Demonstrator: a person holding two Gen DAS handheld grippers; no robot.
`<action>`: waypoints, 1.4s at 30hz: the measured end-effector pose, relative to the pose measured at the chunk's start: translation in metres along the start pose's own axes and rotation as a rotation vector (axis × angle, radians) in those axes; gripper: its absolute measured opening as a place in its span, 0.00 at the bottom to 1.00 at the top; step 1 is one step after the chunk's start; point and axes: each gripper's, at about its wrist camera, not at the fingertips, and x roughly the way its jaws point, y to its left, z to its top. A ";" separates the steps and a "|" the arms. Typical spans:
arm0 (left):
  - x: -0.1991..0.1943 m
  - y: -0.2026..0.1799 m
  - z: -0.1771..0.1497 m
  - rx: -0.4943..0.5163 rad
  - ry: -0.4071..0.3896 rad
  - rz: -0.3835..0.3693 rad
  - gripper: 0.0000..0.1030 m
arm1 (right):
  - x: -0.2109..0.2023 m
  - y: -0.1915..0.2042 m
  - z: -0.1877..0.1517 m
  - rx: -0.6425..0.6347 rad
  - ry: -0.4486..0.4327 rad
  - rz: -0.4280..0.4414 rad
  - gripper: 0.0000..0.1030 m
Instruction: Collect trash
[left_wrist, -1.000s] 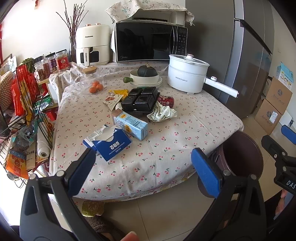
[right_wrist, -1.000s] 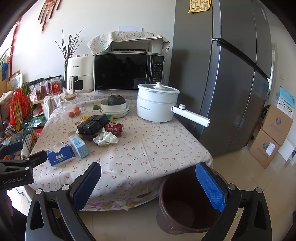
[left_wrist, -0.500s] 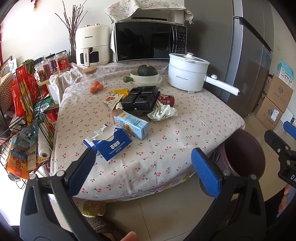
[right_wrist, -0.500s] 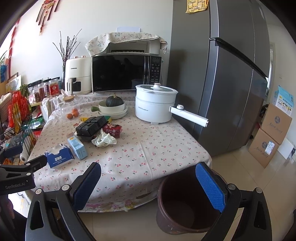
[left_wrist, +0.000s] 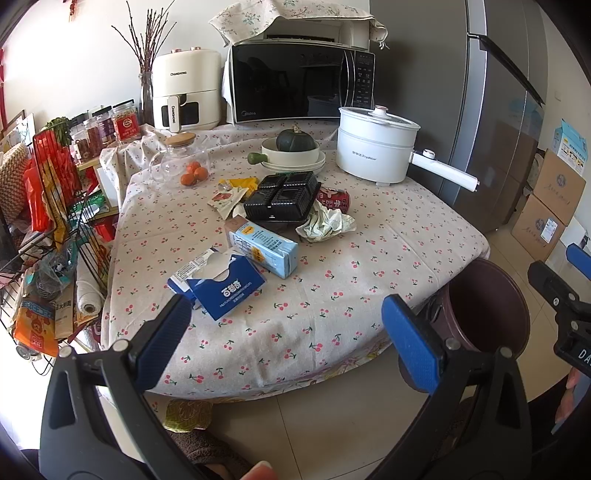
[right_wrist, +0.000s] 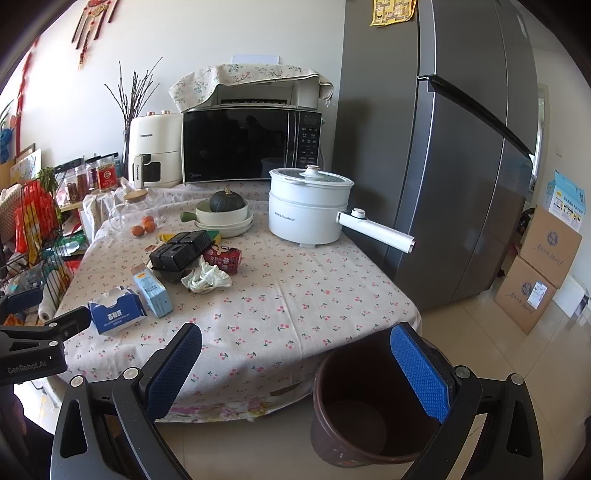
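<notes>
At the bottom of each wrist view, the left gripper (left_wrist: 286, 336) and right gripper (right_wrist: 295, 365) hang with jaws spread wide and nothing between them. A dark brown round plastic bin (right_wrist: 373, 406) stands on the tiled floor at lower right, just beside the table's cherry-print tablecloth (left_wrist: 332, 295). Toward frame centre lie a torn dark blue carton (left_wrist: 221, 288), a light blue drink carton (left_wrist: 262, 245), crumpled white paper (left_wrist: 327, 223), a black plastic tray (left_wrist: 282, 197) and a red can (left_wrist: 334, 197).
</notes>
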 end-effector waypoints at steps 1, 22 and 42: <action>0.000 0.000 0.000 0.000 -0.001 0.001 1.00 | 0.000 0.000 0.000 0.001 0.000 0.001 1.00; -0.001 0.004 -0.004 -0.007 -0.001 0.010 1.00 | 0.001 -0.002 -0.001 -0.004 0.001 -0.005 1.00; 0.007 0.009 -0.005 -0.025 0.027 0.033 1.00 | 0.006 -0.004 0.000 -0.007 0.016 0.006 1.00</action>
